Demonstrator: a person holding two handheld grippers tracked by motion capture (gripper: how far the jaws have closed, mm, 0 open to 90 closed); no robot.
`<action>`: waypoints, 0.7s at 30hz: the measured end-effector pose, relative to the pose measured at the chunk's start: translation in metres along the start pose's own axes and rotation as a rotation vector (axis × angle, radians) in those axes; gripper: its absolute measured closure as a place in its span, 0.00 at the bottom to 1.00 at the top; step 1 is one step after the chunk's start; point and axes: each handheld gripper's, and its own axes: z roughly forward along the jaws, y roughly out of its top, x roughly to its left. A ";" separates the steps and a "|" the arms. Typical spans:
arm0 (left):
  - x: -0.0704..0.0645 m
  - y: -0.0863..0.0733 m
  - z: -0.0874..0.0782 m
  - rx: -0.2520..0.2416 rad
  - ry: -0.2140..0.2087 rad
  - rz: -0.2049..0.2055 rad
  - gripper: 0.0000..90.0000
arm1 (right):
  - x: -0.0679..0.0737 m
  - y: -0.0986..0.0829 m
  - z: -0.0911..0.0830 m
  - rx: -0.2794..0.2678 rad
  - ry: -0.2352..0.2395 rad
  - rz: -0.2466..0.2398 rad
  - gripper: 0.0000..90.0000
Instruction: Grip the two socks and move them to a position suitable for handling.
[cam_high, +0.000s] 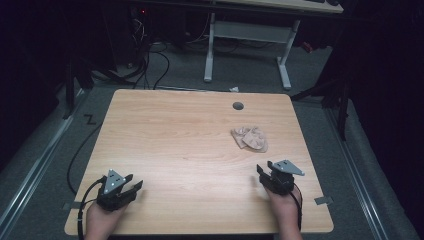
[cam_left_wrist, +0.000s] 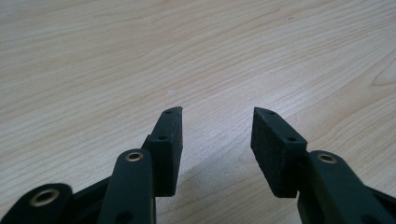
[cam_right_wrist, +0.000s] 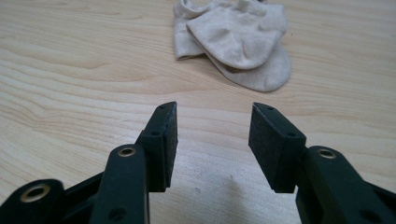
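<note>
right gripper view: right gripper (cam_right_wrist: 212, 108) wide, empty, near the socks (cam_right_wrist: 236, 39) toward the surface's right edge; go low, pinch both layers; left gripper (cam_left_wrist: 217, 112) wide, idle.

Beige socks (cam_high: 250, 138) (crumpled, overlapping) lie on the table's right half.

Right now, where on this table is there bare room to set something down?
Most of the table is bare wood: the whole left half ahead of the left tongs, and the middle strip between them and the right tongs. The one occupied patch is right of centre, where the beige socks lie bunched just ahead of the right tongs, below the round cable hole.
</note>
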 end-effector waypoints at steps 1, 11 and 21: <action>0.000 0.001 0.000 -0.005 -0.008 -0.007 0.60 | 0.001 0.000 0.001 -0.002 0.006 -0.008 0.57; 0.001 0.003 0.005 -0.012 -0.019 -0.005 0.56 | 0.023 -0.002 0.001 -0.010 0.083 -0.053 0.56; 0.006 -0.001 0.001 -0.019 -0.009 -0.025 0.50 | 0.036 0.007 0.006 0.020 0.111 -0.114 0.50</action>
